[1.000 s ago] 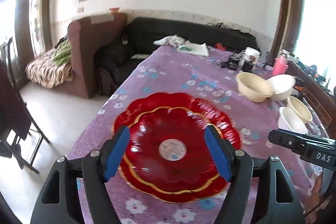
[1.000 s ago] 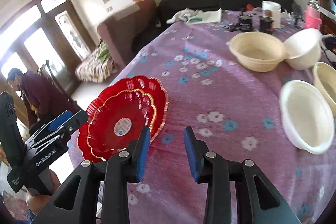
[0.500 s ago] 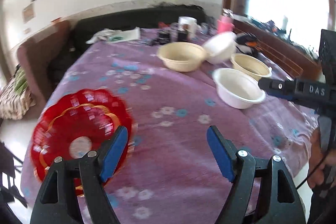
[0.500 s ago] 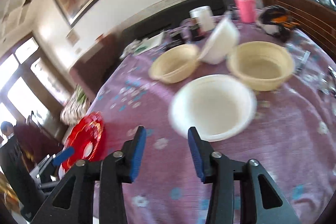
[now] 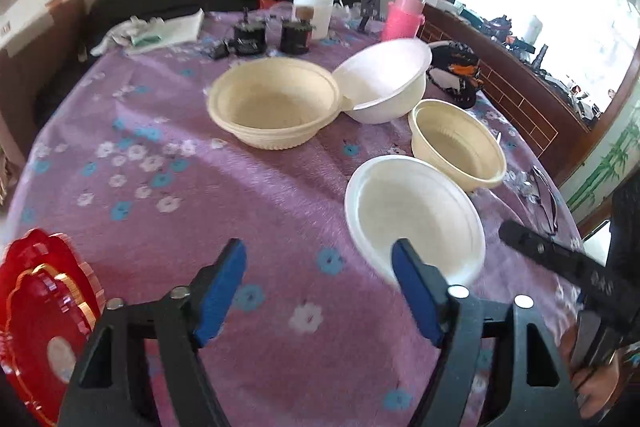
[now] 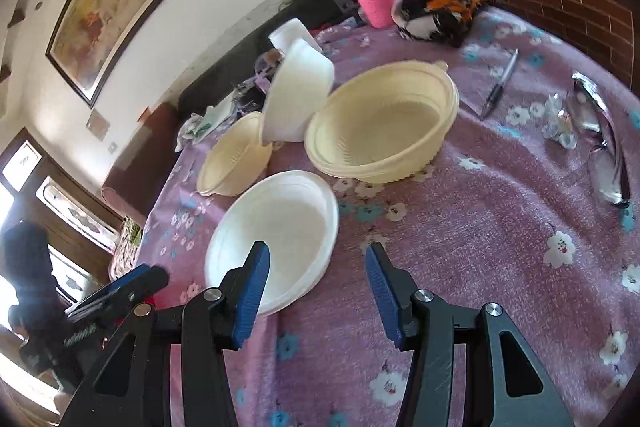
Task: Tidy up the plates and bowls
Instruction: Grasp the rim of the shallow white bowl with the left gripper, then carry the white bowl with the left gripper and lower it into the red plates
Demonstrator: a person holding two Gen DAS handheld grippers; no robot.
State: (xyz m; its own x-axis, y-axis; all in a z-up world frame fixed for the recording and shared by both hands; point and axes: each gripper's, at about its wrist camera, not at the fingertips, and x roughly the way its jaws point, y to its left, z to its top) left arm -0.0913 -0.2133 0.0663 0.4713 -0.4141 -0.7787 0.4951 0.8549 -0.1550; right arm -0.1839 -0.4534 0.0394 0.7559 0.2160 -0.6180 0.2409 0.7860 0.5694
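Blue-padded fingers (image 6: 376,281) angled tableward, apart.

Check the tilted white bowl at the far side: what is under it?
The tilted white bowl leans with one edge propped on the rim of the large cream bowl; its other side rests on the purple tablecloth. Whatever lies beneath its base is covered.

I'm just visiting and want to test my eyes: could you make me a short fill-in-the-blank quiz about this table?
1. The tablecloth is ____ with small flowers.
2. The tilted white bowl leans on a ____ bowl.
3. The stacked plates are ____.
4. Between the right claw pads there is ____.

Missing words: purple; cream; red; nothing
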